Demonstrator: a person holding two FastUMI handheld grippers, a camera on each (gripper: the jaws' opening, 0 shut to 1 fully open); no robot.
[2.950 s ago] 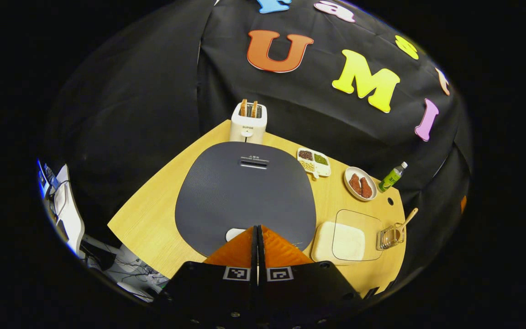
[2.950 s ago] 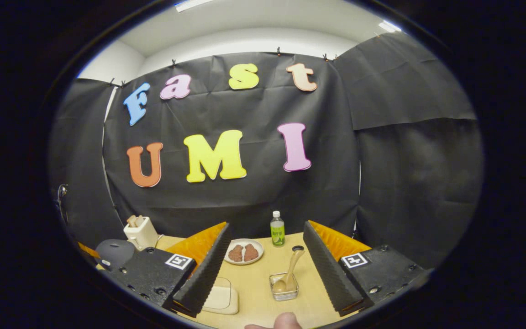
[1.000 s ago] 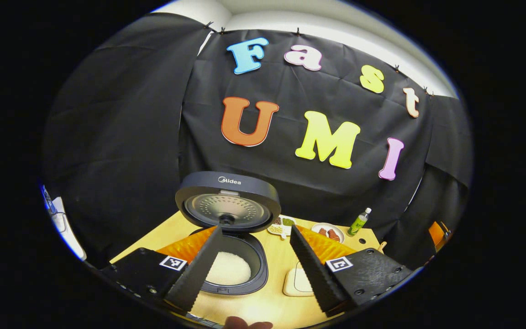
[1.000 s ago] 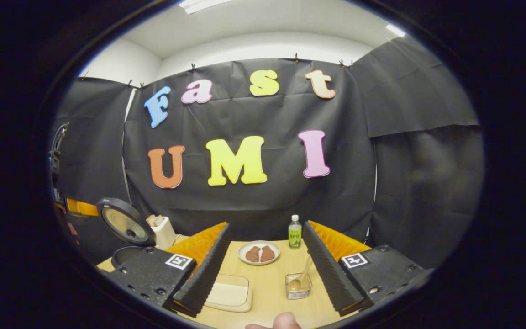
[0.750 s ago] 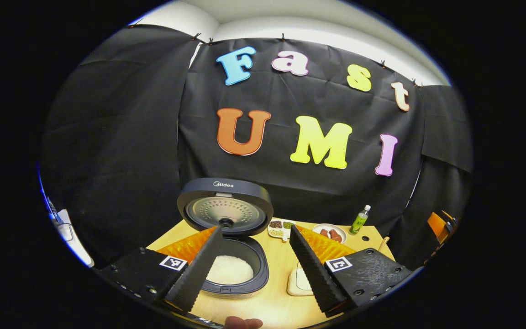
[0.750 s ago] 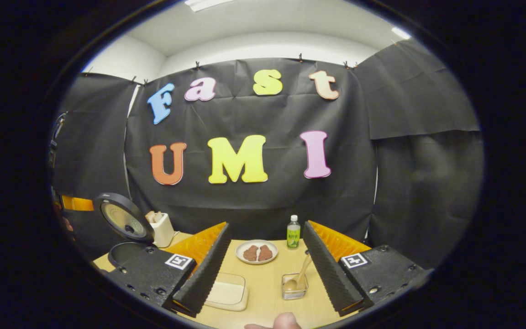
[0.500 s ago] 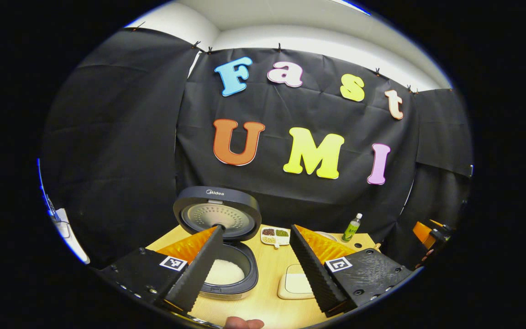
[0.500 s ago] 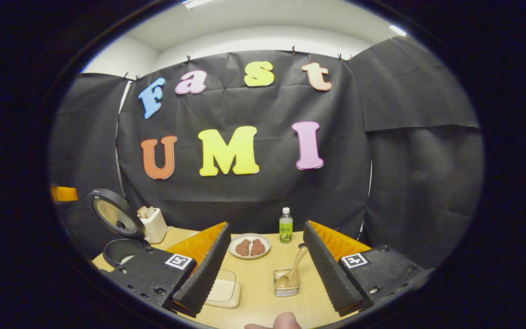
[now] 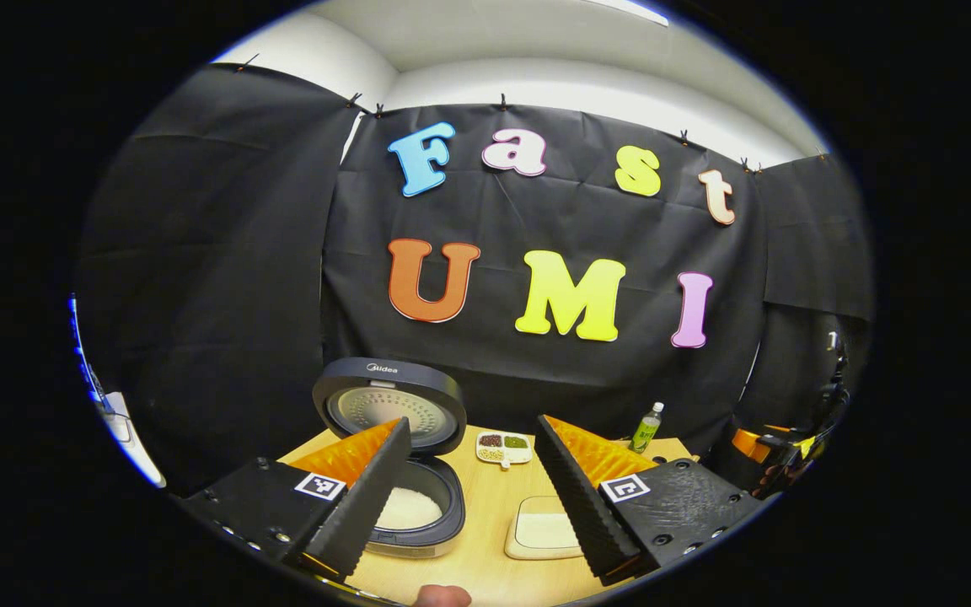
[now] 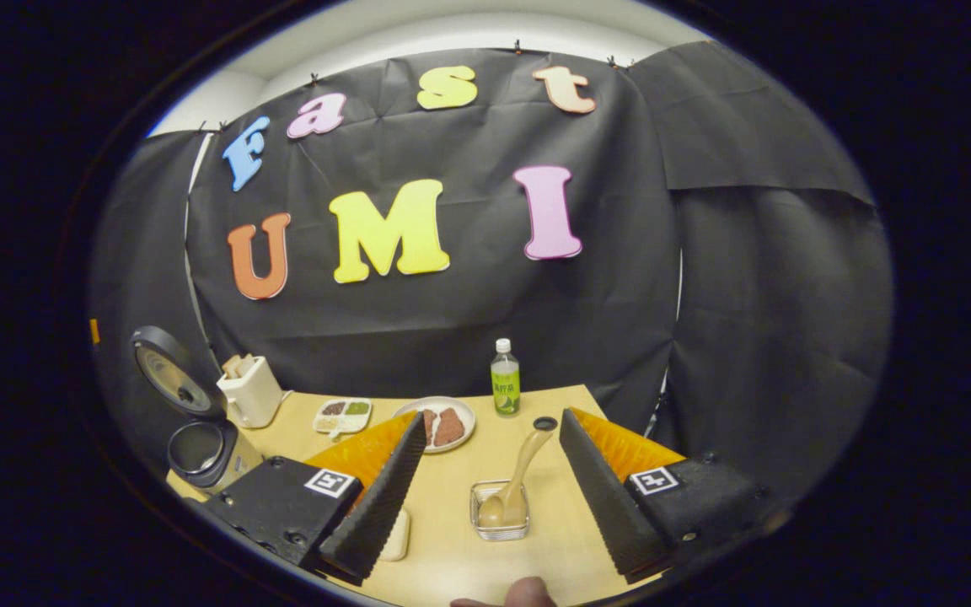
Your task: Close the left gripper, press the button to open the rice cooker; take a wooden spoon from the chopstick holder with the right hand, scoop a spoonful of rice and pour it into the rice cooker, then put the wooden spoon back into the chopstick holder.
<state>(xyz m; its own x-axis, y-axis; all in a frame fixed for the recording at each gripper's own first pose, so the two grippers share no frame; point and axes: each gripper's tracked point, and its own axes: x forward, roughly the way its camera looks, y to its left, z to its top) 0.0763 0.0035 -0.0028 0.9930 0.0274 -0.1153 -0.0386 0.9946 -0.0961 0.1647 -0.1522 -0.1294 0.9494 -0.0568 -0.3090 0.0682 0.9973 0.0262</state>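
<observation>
With its lid (image 9: 388, 407) standing upright, the rice cooker (image 9: 408, 516) sits open on the wooden table (image 10: 443, 556), a layer of white rice visible in its pot. The left gripper (image 9: 472, 493) hangs in front of it with fingers spread wide and nothing between them. Just right of the cooker lies a shallow tray of rice (image 9: 543, 534), and behind that a small divided dish (image 9: 503, 447) with dark, green and pale grains in its compartments. The right gripper (image 10: 486, 485), also wide open and empty, faces the clear chopstick holder (image 10: 499, 521); the wooden spoon (image 10: 512, 487) stands in it bowl down, handle leaning away to the right. Farther back are a plate (image 10: 439, 424) with two brown pieces, a green bottle (image 10: 503, 380) and a toaster (image 10: 249, 389) holding bread.
</observation>
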